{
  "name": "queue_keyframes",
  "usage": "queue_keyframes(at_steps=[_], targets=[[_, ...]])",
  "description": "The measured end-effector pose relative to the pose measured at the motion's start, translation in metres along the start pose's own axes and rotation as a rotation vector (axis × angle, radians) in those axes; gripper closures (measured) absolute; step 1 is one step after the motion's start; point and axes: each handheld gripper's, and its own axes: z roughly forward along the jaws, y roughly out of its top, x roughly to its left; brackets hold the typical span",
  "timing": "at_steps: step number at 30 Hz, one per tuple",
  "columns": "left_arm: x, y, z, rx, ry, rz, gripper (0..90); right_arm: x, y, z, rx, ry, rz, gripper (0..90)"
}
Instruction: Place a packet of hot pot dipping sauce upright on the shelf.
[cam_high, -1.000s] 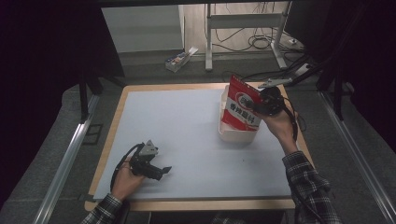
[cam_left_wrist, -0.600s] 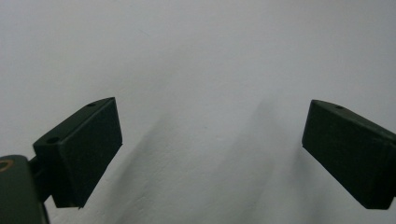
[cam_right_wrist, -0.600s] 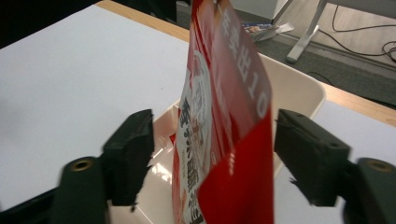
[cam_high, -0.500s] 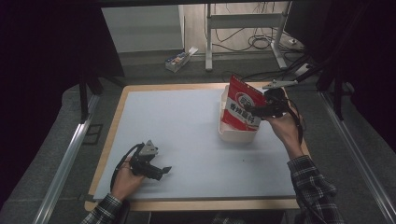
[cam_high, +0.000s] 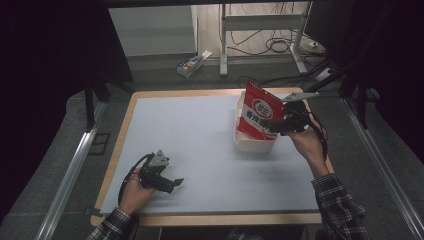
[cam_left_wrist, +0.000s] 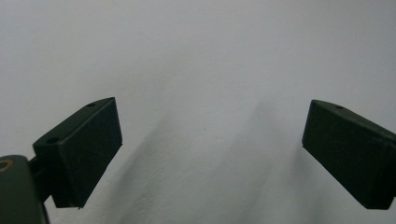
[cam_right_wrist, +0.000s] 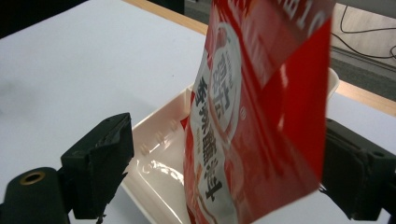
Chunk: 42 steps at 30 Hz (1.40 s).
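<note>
Standing upright in the white tray (cam_high: 250, 145), the red pouch (cam_high: 259, 116) looks light, soft and crinkly, best pinched at its flat upper edge, with the right gripper (cam_high: 278, 123) spread around it and the left gripper (cam_high: 172, 183) spread, resting well away on the surface (cam_high: 200, 125).

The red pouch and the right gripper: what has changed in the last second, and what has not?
The right gripper let go of the red pouch: its jaws now stand open on either side. The hand drew back a little toward the table's right edge. The pouch stayed standing in the white tray. The left gripper stayed open and idle on the table.
</note>
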Motion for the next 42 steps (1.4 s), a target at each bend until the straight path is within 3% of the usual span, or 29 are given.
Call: queue_keyframes(at_steps=[19,35,42], targets=[[-0.001,0.002,-0.001,-0.005,-0.010,-0.026,4.5,0.008,-0.015,-0.015,0.003,0.008,-0.016,9.4],[-0.004,0.003,-0.002,0.008,0.005,-0.006,5.3,0.021,-0.033,-0.028,0.010,0.030,-0.031,8.0],[-0.006,0.003,-0.003,0.007,0.005,-0.008,5.2,0.027,-0.042,-0.032,0.005,0.035,-0.015,4.8]])
